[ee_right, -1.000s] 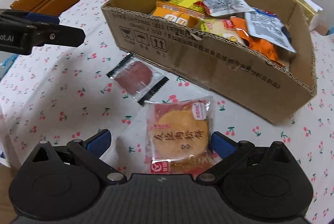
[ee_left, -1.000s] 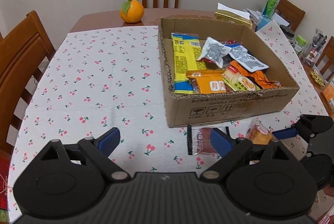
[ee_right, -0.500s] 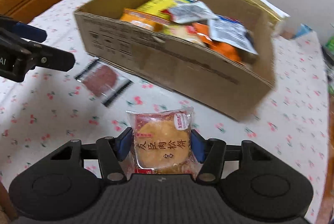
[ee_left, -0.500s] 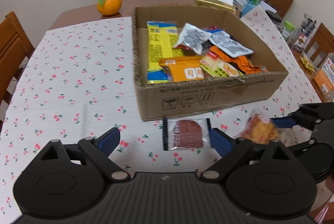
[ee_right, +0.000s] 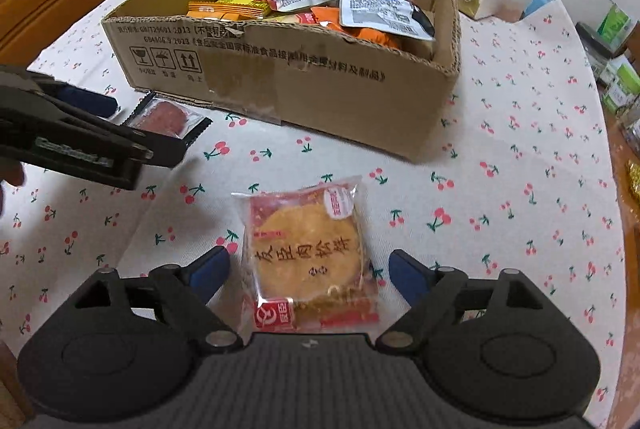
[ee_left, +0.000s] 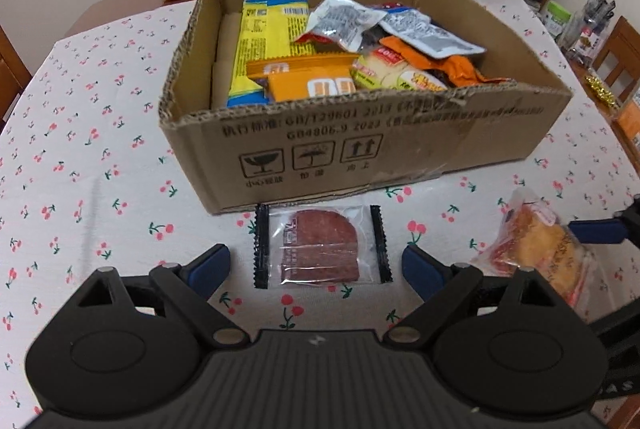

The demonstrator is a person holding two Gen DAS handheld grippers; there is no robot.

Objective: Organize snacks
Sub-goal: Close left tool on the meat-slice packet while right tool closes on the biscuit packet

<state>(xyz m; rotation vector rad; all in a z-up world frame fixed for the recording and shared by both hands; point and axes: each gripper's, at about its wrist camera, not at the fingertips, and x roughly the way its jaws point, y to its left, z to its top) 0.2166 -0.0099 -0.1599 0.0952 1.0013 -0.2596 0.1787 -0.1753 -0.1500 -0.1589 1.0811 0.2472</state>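
Cardboard box (ee_left: 400, 149) on counter (ee_left: 100, 149) holds mixed snack packets (ee_left: 360, 41). Left gripper (ee_left: 316, 265) open around jerky packet (ee_left: 320, 247). Right gripper (ee_right: 308, 269) opening; cracker packet (ee_right: 308, 253) between jaws, untouched.

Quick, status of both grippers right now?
Left gripper: open, clear black-edged packet of dark red slices lying between its fingers.
Right gripper: opening, orange round-cake packet between, ungripped.

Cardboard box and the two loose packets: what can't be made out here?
- Cardboard box bottom, both views: hidden under piled snacks.
- Cookie packet, left wrist view: near end covered by the left gripper.
- Red-slice packet, right wrist view: partly behind the left gripper; label too small to read.
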